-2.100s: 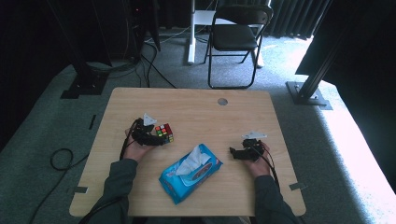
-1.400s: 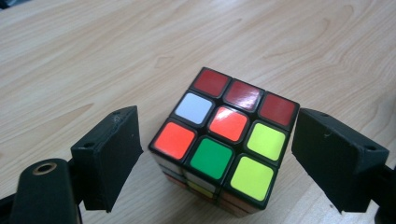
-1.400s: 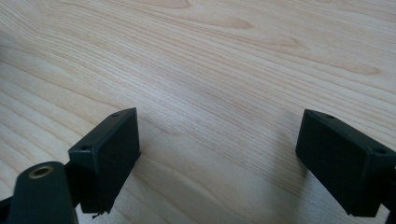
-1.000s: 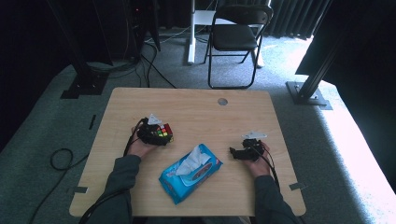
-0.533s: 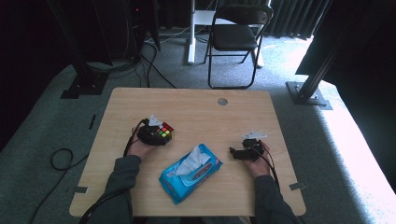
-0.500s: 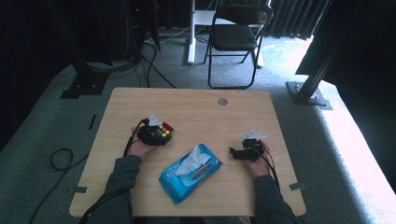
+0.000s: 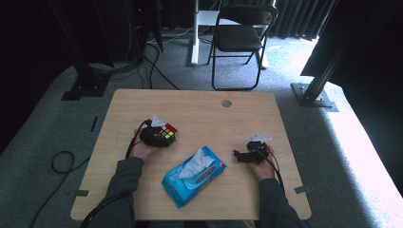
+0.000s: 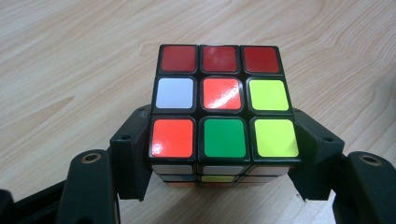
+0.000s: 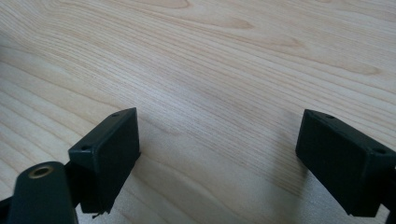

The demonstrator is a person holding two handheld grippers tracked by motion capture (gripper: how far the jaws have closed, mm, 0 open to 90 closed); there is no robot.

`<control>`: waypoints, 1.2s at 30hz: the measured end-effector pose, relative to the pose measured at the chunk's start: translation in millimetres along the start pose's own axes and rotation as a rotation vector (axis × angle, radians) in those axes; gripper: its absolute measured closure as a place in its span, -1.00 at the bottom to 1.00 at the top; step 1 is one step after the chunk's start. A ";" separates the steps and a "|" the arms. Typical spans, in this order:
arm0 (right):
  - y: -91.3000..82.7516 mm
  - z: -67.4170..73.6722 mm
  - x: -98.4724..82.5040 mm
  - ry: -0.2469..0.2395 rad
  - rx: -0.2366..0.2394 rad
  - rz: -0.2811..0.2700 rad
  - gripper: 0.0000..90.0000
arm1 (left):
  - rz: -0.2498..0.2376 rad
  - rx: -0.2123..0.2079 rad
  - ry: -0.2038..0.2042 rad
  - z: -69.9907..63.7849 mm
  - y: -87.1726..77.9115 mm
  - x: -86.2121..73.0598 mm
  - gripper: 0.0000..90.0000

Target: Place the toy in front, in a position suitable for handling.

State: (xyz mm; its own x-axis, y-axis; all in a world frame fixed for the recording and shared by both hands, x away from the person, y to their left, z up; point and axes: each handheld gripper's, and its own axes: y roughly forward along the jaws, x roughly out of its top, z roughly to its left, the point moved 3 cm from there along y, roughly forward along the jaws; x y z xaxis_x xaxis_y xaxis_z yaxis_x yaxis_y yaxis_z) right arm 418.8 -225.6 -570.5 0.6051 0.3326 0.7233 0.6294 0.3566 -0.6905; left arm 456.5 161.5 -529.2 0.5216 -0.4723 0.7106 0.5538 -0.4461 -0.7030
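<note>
Pinching the puzzle cube (image 8: 223, 114) from both sides, the left gripper (image 8: 223, 163) has its fingers (image 8: 133, 154) pressed against the lower layer of the cube's side faces, having just been closing onto it with the cube between them. The cube sits on the counter (image 7: 199, 107), on its left half, just in front of the left hand (image 7: 142, 149) in the high view. The grip looks low and near the front edge, so a lift could let the cube tip forward or pivot between the pads. Smooth stickers add to the chance of a slide. A harder squeeze could instead twist one layer out of line, since the pads appear to bear on one layer alone. The right gripper (image 9: 219, 154) rests well apart on the right half of the counter, fingers spread over bare wood, so it gives no support. The pack of wipes (image 7: 194, 175) lies between the hands and could be nudged by a swing inward.
</note>
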 end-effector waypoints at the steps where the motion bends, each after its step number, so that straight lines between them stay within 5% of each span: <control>1: 0.0 0.0 0.0 0.000 0.000 0.000 -0.71 | -0.002 -0.002 0.002 -0.4 -0.6 1.0 -0.24; 36: 0.0 0.0 0.0 0.000 0.000 0.000 -0.71 | -0.043 -0.054 0.063 -22.9 -8.8 38.3 -0.24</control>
State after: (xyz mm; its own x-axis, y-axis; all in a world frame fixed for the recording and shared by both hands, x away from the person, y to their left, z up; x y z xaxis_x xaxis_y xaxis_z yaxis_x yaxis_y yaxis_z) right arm 418.8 -225.6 -570.4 0.6052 0.3324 0.7233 0.6294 0.3566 -0.6905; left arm 456.8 129.9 -496.5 0.4550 -0.4978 0.7384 0.5384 -0.5067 -0.6734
